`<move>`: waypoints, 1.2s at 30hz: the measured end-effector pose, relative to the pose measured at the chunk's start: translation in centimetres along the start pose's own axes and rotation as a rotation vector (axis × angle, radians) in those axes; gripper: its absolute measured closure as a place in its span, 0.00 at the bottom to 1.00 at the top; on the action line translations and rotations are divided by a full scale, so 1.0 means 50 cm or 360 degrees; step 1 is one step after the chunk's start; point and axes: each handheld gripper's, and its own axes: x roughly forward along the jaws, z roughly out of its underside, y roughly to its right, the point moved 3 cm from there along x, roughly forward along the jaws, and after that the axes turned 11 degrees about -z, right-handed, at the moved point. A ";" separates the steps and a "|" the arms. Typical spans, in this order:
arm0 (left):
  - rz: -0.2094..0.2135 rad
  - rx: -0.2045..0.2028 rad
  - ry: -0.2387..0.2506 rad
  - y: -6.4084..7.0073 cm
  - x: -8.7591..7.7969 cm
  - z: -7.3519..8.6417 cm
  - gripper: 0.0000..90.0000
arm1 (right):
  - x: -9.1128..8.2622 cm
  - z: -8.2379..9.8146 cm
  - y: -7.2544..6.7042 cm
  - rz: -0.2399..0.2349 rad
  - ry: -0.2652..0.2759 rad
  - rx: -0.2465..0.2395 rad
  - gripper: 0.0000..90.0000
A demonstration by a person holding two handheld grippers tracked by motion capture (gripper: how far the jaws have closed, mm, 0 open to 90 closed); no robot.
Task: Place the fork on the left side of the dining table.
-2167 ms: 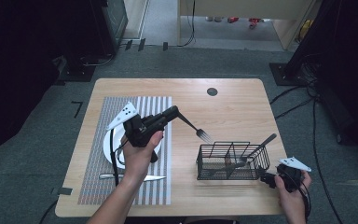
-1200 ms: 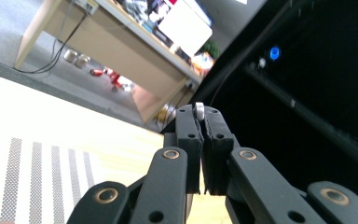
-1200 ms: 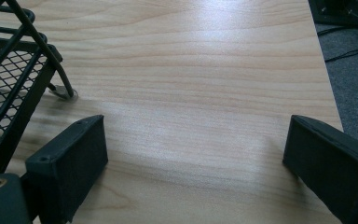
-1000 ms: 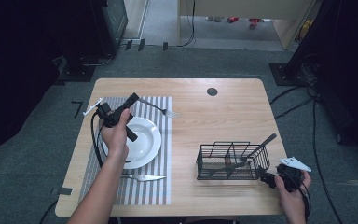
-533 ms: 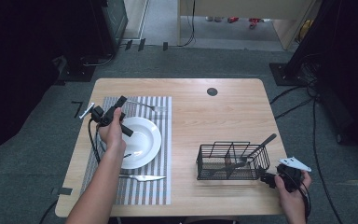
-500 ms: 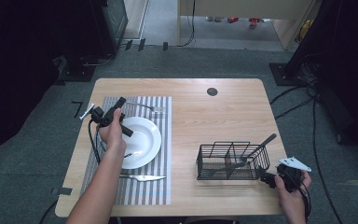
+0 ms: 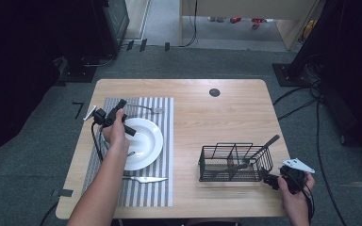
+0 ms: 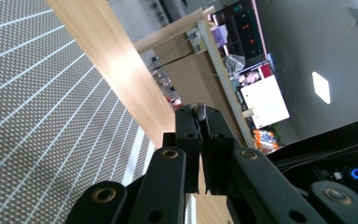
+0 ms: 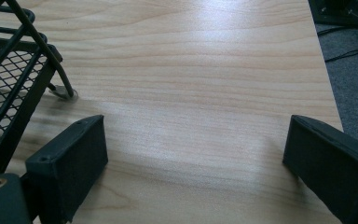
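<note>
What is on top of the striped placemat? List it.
A white plate, a knife at the near edge, and a fork at the far edge, its handle pinched in the left claw. The hand and forearm hide part of the plate and placemat.

High view fixed above table (image 7: 226,117), facing forward and down, left gripper view close along pinched jaws over striped placemat (image 8: 37,107), right gripper view low beside wire basket (image 9: 9,70), tabletop shared.

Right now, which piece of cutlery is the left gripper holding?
The fork, lying across the far end of the striped placemat; the left gripper is shut on its handle end. The knife lies untouched near the plate, and other utensils stand in the wire basket.
</note>
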 end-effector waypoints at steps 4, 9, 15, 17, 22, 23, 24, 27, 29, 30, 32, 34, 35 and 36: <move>-0.0023 0.0032 -0.0016 -0.001 0.002 -0.002 0.98 | 0.000 0.000 0.000 0.0000 0.0000 0.0000 0.06; -0.0035 0.0067 -0.0070 0.001 0.012 -0.011 0.87 | 0.000 0.000 0.000 0.0000 0.0000 0.0000 0.06; -0.0138 0.0091 -0.0142 -0.012 0.018 -0.019 0.79 | 0.000 0.000 0.000 0.0000 0.0000 0.0000 0.06; -0.0172 0.0128 -0.0150 -0.013 0.019 -0.020 0.73 | 0.000 0.000 0.000 0.0001 0.0001 -0.0003 0.06; -0.0247 0.0102 -0.0233 -0.013 0.031 -0.030 0.61 | 0.000 0.000 0.000 0.0001 0.0002 -0.0004 0.06; -0.0274 0.0142 -0.0248 -0.009 0.040 -0.030 0.56 | 0.000 0.000 0.000 0.0002 0.0005 0.0000 0.07; -0.0284 0.0151 -0.0254 -0.005 0.042 -0.029 0.52 | 0.000 0.000 0.000 0.0002 0.0005 -0.0002 0.07; -0.0329 0.0214 -0.0268 -0.001 0.046 -0.026 0.44 | -0.001 0.000 0.001 0.0003 0.0005 -0.0003 0.07; -0.0375 0.0208 -0.0287 0.003 0.049 -0.027 0.41 | -0.001 0.000 0.001 0.0003 0.0004 -0.0004 0.07; -0.0375 0.0208 -0.0287 0.003 0.049 -0.027 0.38 | -0.001 0.000 0.001 0.0003 0.0004 -0.0004 0.07; -0.0443 0.0253 -0.0312 0.008 0.056 -0.029 0.33 | -0.001 0.000 0.001 0.0002 0.0004 -0.0003 0.07; -0.0550 0.0347 -0.0366 0.014 0.068 -0.027 0.25 | -0.001 0.000 0.001 0.0003 0.0004 -0.0004 0.07; -0.0583 0.0379 -0.0370 0.013 0.071 -0.026 0.24 | -0.001 0.000 0.001 0.0003 0.0004 -0.0004 0.07; -0.0599 0.0380 -0.0369 0.011 0.074 -0.025 0.23 | -0.001 0.001 0.001 0.0003 0.0004 -0.0004 0.07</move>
